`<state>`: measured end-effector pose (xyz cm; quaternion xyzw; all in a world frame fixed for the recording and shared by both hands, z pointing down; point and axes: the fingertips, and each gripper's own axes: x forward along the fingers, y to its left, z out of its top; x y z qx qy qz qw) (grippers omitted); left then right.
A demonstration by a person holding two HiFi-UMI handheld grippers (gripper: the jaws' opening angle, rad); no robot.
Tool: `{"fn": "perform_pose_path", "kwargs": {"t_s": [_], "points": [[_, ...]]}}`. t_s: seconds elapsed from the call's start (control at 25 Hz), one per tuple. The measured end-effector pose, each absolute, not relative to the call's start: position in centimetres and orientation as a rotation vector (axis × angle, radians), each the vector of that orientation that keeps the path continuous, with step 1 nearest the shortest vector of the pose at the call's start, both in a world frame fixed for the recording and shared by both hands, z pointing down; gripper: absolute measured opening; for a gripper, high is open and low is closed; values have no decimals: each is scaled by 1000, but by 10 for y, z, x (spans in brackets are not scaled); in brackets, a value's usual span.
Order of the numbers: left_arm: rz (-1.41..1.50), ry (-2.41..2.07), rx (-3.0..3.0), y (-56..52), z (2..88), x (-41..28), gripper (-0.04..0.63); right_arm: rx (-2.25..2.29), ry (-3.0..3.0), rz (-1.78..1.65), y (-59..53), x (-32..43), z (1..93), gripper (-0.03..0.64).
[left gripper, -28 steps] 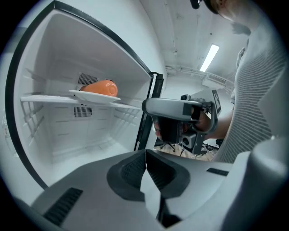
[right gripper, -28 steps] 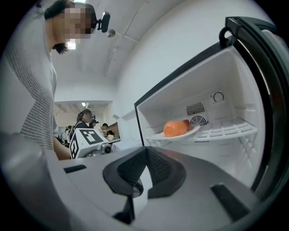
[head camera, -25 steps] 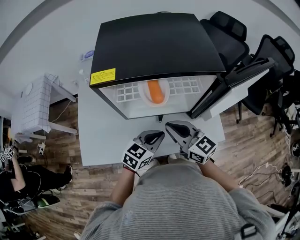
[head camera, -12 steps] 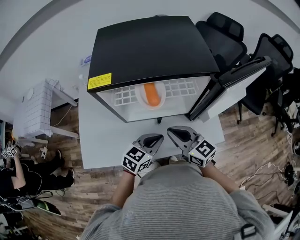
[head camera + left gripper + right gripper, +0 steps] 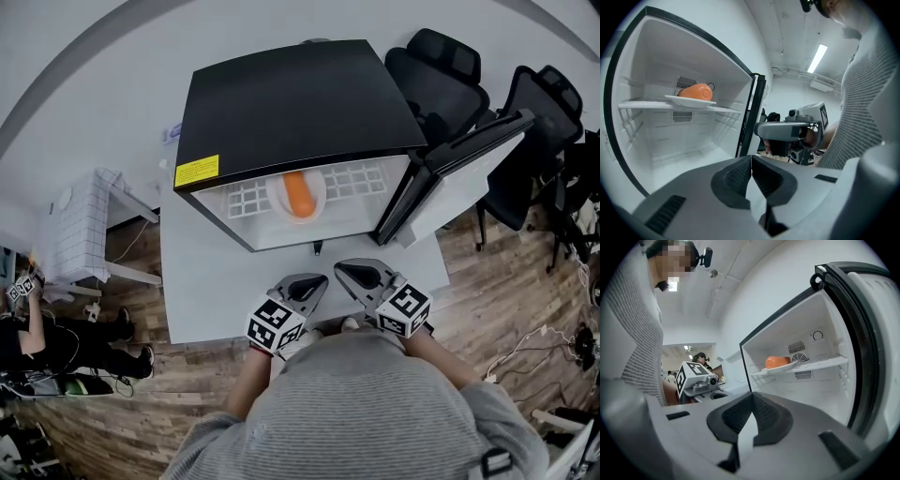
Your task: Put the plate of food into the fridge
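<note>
While the person stood close to the white desk (image 5: pixel 202 281), the grey striped shirt (image 5: pixel 366 403) filled the head view at 6 o'clock. Just past it, the left gripper (image 5: pixel 317 279) and the right gripper (image 5: pixel 343 269) were side by side over the near part of the desk, close together but not touching. The left gripper's jaws were pressed together with nothing between them. The right gripper's jaws were pressed together too, and they held nothing. Both grippers pointed toward 12 o'clock, at the fridge (image 5: pixel 291 103).

The small fridge stood on the desk. It was black on top, with a yellow sticker (image 5: pixel 197 171) on its front edge at 9 o'clock. Its door (image 5: pixel 469 169) was swung wide open toward 2 o'clock. Inside, the white plate (image 5: pixel 275 197) lay on the white shelf (image 5: pixel 361 178), well apart from both grippers. A piece of orange food (image 5: pixel 299 194) lay on the plate.

Farther off, black chairs (image 5: pixel 445 70) stood at 1 o'clock, behind the open door. A white rack (image 5: pixel 80 230) stood at 9 o'clock on the wooden floor (image 5: pixel 506 272).
</note>
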<state>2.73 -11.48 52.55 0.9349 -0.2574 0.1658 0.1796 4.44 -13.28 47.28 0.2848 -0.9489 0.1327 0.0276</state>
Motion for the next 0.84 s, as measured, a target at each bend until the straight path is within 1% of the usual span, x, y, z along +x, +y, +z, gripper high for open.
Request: {"fn": "perform_pose_path", "kwargs": {"t_s": [0.84], "points": [[492,-693,2654,-105,524,37,12,887,-2917,410,-125,49,473,14]]}}
